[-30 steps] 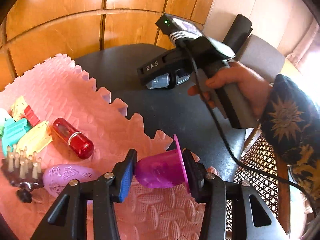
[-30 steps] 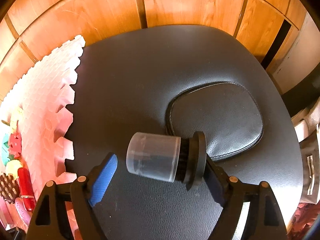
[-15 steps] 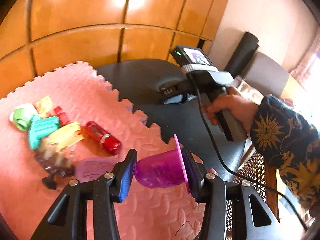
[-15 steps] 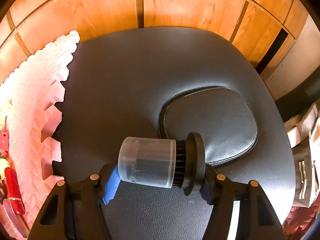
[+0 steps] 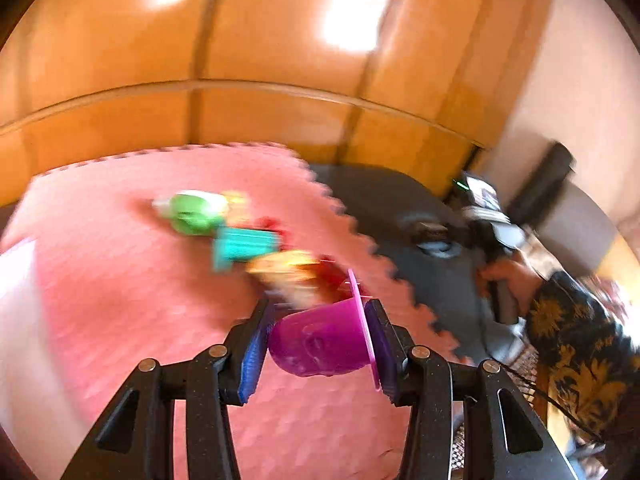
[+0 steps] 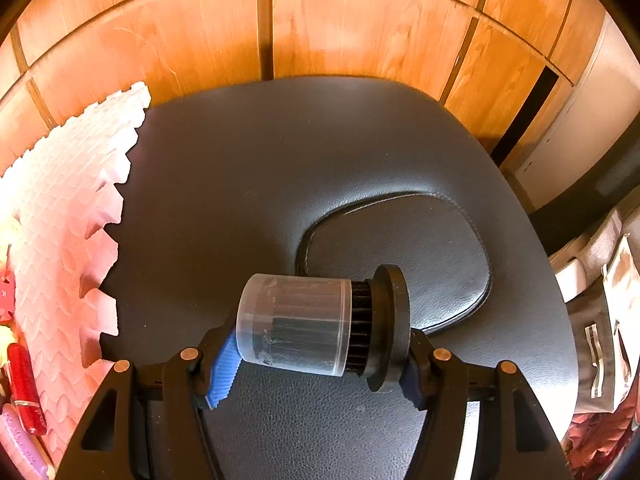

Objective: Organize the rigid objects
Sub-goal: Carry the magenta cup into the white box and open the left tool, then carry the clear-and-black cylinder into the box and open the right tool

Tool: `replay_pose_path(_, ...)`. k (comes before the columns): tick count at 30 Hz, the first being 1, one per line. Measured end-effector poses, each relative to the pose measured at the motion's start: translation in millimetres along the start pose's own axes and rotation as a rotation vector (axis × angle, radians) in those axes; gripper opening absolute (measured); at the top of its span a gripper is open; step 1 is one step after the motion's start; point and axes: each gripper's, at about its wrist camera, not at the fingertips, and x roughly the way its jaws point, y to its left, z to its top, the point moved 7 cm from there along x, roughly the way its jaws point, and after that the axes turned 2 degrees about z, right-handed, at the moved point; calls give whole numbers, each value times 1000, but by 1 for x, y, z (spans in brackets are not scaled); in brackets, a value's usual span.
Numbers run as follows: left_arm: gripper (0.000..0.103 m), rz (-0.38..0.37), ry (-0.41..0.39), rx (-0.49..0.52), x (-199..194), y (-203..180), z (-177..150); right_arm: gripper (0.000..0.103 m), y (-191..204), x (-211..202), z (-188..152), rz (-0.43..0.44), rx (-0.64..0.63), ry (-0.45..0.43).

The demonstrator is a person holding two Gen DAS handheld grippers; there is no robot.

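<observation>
My left gripper [image 5: 318,344] is shut on a purple plastic cup [image 5: 320,340] with a wide pink rim and holds it above the pink foam mat [image 5: 120,300]. Blurred toys lie beyond it: a green piece [image 5: 192,212], a teal piece [image 5: 244,246], a yellow piece [image 5: 284,266]. My right gripper [image 6: 316,356] is shut on a clear-capped jar with a black base [image 6: 320,322], held sideways above the black leather seat [image 6: 280,180]. The right gripper also shows in the left wrist view [image 5: 436,240], far right, held by a hand.
A wooden panel wall [image 6: 320,28] stands behind the seat. The pink mat's jagged edge [image 6: 100,240] borders the seat on the left, with a red capsule [image 6: 26,388] and a purple piece [image 6: 20,448] on it. A grey bag [image 6: 608,320] sits at the right.
My left gripper has swung left with the purple cup, so the view is blurred and more of the mat shows. My right gripper has closed on the jar.
</observation>
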Motion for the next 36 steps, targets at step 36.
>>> replay_pose_path(36,79,683,-84,-451,-111,306,-62,66,338,-177,-69,456,-500,-218)
